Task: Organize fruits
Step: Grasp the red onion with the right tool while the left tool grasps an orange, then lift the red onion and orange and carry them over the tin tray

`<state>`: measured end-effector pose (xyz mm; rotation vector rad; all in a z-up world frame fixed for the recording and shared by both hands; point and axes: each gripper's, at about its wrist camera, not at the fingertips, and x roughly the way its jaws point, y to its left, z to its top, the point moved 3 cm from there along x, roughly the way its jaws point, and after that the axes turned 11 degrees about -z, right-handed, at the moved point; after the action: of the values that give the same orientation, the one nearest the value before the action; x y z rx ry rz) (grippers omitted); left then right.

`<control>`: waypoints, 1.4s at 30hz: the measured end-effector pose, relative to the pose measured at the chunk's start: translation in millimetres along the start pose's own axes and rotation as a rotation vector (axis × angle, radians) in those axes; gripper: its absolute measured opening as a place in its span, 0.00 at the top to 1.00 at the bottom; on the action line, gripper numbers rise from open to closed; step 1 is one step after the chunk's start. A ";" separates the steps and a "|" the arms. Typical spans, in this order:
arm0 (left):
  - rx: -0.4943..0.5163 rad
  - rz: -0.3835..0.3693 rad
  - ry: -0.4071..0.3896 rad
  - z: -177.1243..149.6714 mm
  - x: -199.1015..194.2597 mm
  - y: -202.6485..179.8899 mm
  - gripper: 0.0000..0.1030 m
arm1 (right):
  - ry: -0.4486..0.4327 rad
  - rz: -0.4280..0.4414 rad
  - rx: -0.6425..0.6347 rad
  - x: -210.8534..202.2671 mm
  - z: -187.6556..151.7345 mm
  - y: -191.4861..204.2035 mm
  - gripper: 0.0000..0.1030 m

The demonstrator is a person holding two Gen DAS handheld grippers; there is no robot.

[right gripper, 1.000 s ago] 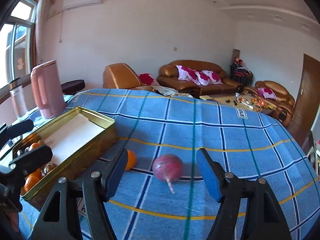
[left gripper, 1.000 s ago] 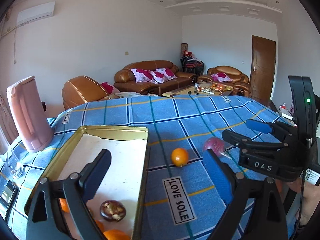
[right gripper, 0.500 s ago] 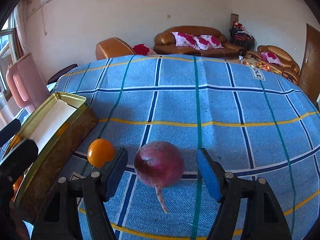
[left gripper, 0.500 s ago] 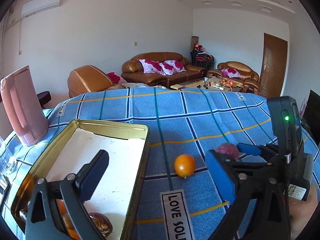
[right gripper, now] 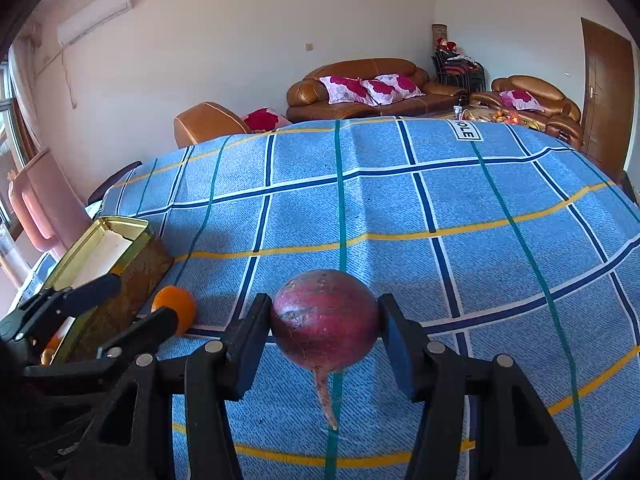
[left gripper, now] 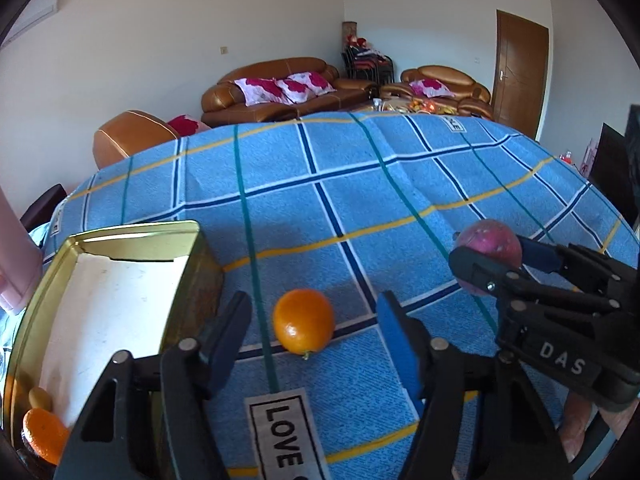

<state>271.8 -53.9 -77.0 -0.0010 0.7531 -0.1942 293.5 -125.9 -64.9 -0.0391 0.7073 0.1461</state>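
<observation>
Two grippers, one loose orange [left gripper: 303,321], one red root vegetable [right gripper: 325,325], one gold tin [left gripper: 132,236] and one pink jug [right gripper: 44,208] are counted.

orange [left gripper: 303,327]: small, round, on blue checked cloth just beside tin | purple-red round fruit [right gripper: 325,324]: thin tail toward camera, on cloth | gold tin [left gripper: 132,236]: open, white liner, oranges in near corner

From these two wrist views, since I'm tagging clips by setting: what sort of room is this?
Most likely a home living room: brown leather sofas with floral cushions along the far wall, a wall air conditioner, and a table under a blue checked cloth.
</observation>
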 end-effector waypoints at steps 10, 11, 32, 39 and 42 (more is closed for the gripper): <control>-0.097 -0.091 0.116 -3.4 35.1 18.3 0.52 | -0.007 -0.007 -0.035 0.3 0.2 6.4 0.46; -0.102 -0.096 0.114 -3.3 34.9 19.6 0.58 | -0.007 -0.005 -0.036 0.5 0.2 6.6 0.46; -0.095 -0.132 -0.072 1.1 -5.1 24.1 0.63 | -0.121 0.014 -0.049 -24.3 -0.3 9.2 0.46; -0.099 -0.145 -0.122 2.0 -13.1 24.6 0.63 | -0.154 0.018 -0.055 -30.2 0.5 10.8 0.46; -0.087 -0.141 -0.140 2.6 -16.4 21.9 0.63 | -0.175 0.021 -0.061 -34.3 -0.2 11.5 0.46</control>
<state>265.7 -29.7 -65.5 -0.1489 0.6210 -0.2929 266.0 -118.7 -42.6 -0.0760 0.5289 0.1887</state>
